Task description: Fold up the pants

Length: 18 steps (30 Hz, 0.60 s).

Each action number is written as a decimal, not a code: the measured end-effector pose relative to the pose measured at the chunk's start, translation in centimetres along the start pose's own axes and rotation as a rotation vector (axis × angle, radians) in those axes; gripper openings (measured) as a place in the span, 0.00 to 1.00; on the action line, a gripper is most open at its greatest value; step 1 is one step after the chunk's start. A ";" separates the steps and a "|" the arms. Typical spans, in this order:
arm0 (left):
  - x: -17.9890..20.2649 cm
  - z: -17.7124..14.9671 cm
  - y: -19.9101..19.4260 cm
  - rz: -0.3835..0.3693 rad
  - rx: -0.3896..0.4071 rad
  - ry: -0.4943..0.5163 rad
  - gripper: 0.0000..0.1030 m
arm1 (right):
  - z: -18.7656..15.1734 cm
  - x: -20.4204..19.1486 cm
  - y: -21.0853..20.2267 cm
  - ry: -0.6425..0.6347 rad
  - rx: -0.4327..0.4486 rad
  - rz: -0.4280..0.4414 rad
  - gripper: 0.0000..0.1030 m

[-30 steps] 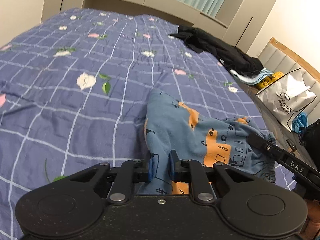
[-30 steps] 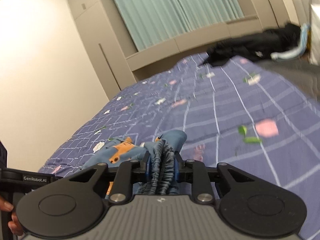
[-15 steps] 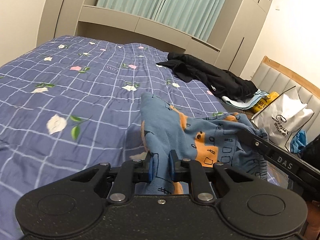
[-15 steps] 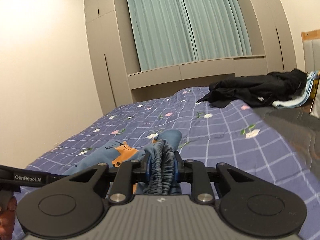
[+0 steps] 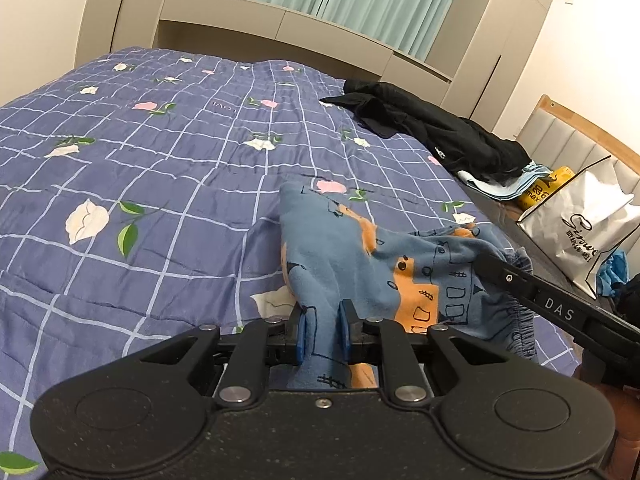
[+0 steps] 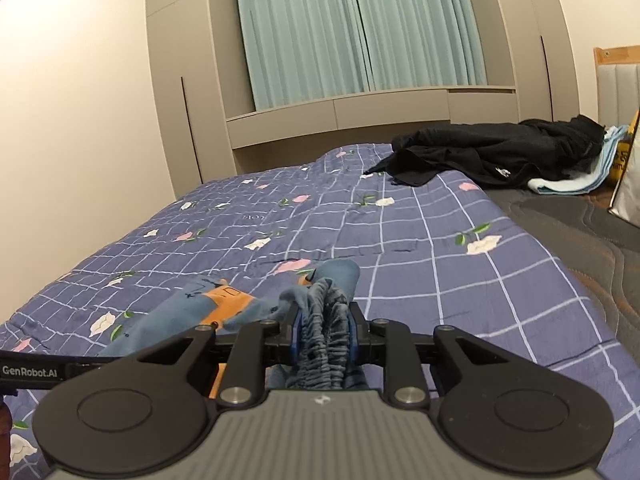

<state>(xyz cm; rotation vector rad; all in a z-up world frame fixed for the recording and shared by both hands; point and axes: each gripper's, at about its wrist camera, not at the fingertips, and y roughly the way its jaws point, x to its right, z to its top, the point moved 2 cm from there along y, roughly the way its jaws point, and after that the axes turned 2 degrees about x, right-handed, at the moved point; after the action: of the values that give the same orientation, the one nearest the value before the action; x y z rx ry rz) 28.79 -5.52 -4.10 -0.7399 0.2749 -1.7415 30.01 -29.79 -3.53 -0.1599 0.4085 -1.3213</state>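
Pants (image 5: 352, 248) lifted higher, both tongs tilted up

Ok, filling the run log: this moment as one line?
fold pants | left gripper shut on blue pants | right gripper shut on waistband | over bed

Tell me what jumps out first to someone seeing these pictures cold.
The blue-and-orange printed pants stand out, bunched over the purple floral bedspread, pinched by the left claw and, at the gathered waistband, the right claw. Behind them, a black jacket lies heaped at the bed's far right.

The pants (image 5: 360, 264) lie on the quilt (image 5: 160, 184), with the dark jacket (image 5: 436, 132) behind them to the right.
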 end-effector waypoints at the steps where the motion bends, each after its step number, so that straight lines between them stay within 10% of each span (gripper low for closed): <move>1: 0.0 0.0 0.0 0.000 -0.001 -0.001 0.18 | 0.0 0.1 0.1 0.004 -0.001 -0.002 0.25; 9: 0.2 0.2 -0.1 0.010 -0.013 -0.017 0.25 | -0.1 0.0 0.2 -0.011 -0.003 -0.023 0.37; 18: 0.5 0.7 -2.0 0.034 0.028 -0.009 0.68 | 0.0 -0.3 -1.3 -0.035 0.020 -0.049 0.79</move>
<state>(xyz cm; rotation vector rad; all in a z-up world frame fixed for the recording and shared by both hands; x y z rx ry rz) 27.57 -5.30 -2.34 -0.7192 0.2554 -1.7066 28.80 -29.86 -3.03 -0.1772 0.3632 -1.3685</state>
